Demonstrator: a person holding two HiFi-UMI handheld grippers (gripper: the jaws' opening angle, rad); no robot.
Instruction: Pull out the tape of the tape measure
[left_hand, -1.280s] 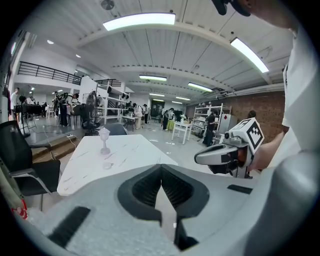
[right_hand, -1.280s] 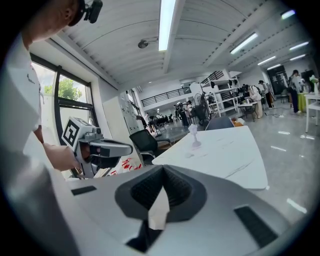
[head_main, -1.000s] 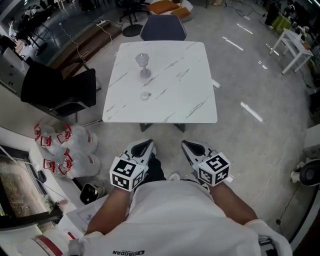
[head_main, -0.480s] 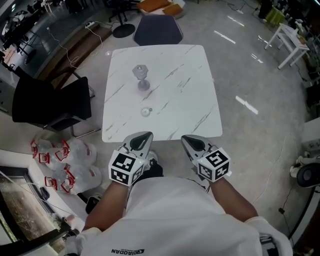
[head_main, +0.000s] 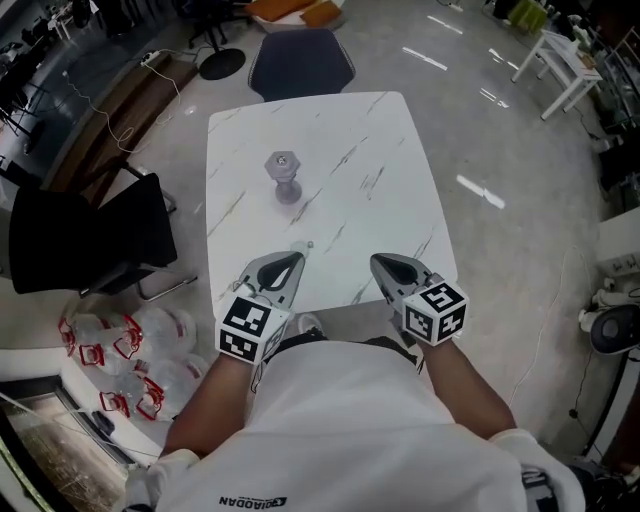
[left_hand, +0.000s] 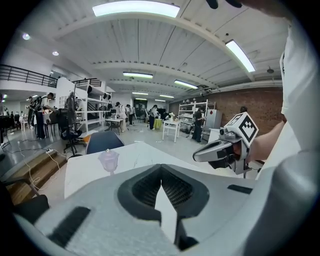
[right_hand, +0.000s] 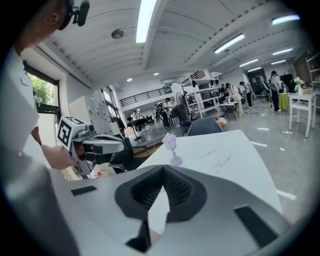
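A small pale round thing, which I take for the tape measure, lies on the white marble table near its front edge. It sits just past the tip of my left gripper, which partly hides it. That gripper is shut with nothing in it. My right gripper hovers over the front edge further right, also shut and empty. In the left gripper view the closed left gripper faces the table. In the right gripper view the closed right gripper does the same. Neither gripper view shows the tape measure.
A pale purple goblet stands on the table beyond the small object. A black chair is at the table's left and a dark blue chair at its far end. Bags lie on the floor to the left.
The table has come closer in the head view. Both grippers, first over the floor short of it, now reach over its front edge, jaws still shut.
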